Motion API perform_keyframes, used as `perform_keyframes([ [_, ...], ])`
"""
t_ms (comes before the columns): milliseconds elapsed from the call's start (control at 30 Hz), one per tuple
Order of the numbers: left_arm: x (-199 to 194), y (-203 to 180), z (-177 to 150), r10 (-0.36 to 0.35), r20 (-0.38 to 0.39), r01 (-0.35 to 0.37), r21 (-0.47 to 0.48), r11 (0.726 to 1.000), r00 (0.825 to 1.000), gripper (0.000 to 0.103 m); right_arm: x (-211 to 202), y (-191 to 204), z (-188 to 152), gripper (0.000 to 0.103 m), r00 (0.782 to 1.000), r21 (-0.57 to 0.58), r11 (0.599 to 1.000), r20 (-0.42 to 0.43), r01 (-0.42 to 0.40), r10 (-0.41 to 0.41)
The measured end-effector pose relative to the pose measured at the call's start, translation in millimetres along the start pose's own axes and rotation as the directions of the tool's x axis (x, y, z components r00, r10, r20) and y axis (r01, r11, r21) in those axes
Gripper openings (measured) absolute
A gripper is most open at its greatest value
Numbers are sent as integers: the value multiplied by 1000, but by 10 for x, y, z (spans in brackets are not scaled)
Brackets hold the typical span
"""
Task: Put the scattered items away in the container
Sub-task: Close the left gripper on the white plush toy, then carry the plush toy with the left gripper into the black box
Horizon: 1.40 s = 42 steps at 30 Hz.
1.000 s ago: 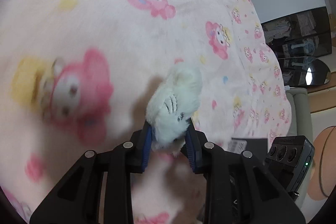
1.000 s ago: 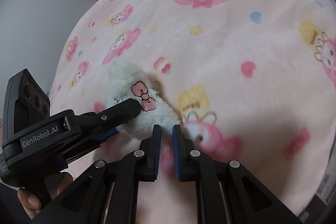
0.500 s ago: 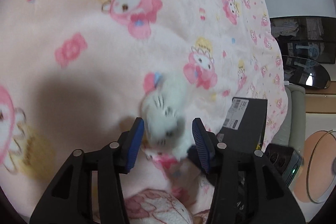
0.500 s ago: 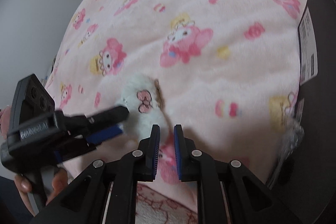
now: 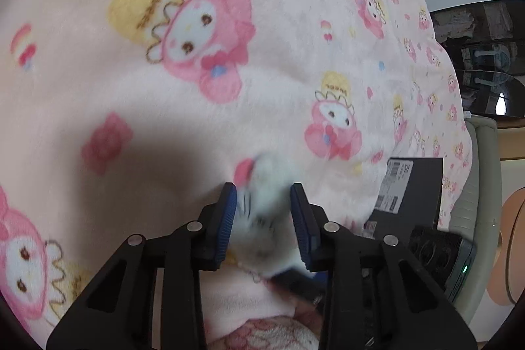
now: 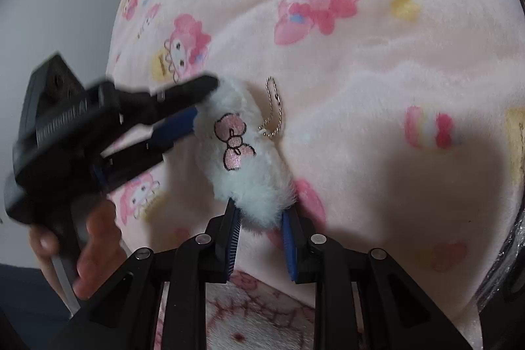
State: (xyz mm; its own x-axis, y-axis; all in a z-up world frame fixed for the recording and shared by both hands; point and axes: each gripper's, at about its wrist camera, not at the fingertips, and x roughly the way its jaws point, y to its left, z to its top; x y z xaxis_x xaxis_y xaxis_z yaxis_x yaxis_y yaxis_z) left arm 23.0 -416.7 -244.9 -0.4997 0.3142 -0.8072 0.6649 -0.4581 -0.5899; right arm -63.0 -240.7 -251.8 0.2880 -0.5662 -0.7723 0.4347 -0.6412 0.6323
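Meanwhile, black box (image 5: 411, 186) beside plush keychain (image 6: 242, 153), contents unseen.

- Left tongs (image 5: 262, 218): jaws parted, blue pads (image 5: 228, 218) either side of white plush, whether touching it can't tell (blur).
- Same left tongs in right wrist view (image 6: 193, 107): coming in from left, tips at plush's far end, blurred.
- Left hand (image 6: 82, 248): wrapped round grip, fingers curled, bottom left.
- Right tongs (image 6: 261, 225): jaws parted, pads flanking plush's near end, contact unclear.
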Motion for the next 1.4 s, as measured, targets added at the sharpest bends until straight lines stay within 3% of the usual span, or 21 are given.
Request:
perform_keyframes([
  [67, -36, -4, -102, -30, -28, 30, 13, 999, 999, 32, -102, 29, 37, 20, 998, 2, 1000, 63, 10, -10],
  [167, -178, 5, -167, -96, -17, 96, 5, 995, 995, 32, -357, 78, 112, 20, 976, -1, 997, 201, 81, -80],
  [267, -280, -6, -84, -82, 29, 81, 33, 996, 996, 34, -575, 58, 138, 20, 951, 18, 992, 283, 123, -123],
  [333, -258, 12, -6, -89, 25, 89, 30, 996, 996, 36, -606, 38, 139, 20, 956, 10, 994, 274, 110, -109],
  [433, -132, 6, 70, -112, -6, 112, 37, 993, 994, 47, -446, 1, 104, 21, 970, 10, 991, 204, 130, -129],
  [500, -43, 0, 115, -144, -45, 145, 28, 989, 989, 50, -333, -46, 124, 21, 965, 41, 988, 210, 152, -157],
  [567, 16, -39, 161, -144, -36, 145, 37, 989, 989, 53, -358, -151, 152, 21, 957, 80, 987, 243, 141, -156],
  [667, 171, -106, 222, -76, -41, 79, 68, 995, 996, 52, -300, -271, 274, 25, 968, 118, 989, 223, 89, -114],
  [733, 259, -161, 194, -61, -66, 66, 66, 996, 996, 38, -229, -305, 360, 26, 974, 114, 992, 209, 59, -82],
  [800, 202, -240, 102, -27, -41, 31, 79, 996, 999, 34, -221, -324, 403, 26, 977, 124, 992, 205, 32, -57],
  [867, 40, -367, -49, -45, -11, 46, 116, 992, 999, 33, -323, -278, 371, 24, 974, 108, 994, 220, 21, -44],
  [1033, -481, -783, -450, -154, 28, 143, 225, 964, 988, 33, -1006, 7, 102, 22, 937, 6, 1000, 350, -10, 8],
  [1167, -688, -1234, -805, -222, 8, 207, 332, 920, 975, 33, -1605, 103, -283, 23, 901, -67, 997, 433, 35, -3],
  [1400, -281, -1999, -1416, -246, -117, 272, 434, 859, 962, 33, -2432, -376, -877, 24, 846, 3, 991, 520, 137, -119],
])
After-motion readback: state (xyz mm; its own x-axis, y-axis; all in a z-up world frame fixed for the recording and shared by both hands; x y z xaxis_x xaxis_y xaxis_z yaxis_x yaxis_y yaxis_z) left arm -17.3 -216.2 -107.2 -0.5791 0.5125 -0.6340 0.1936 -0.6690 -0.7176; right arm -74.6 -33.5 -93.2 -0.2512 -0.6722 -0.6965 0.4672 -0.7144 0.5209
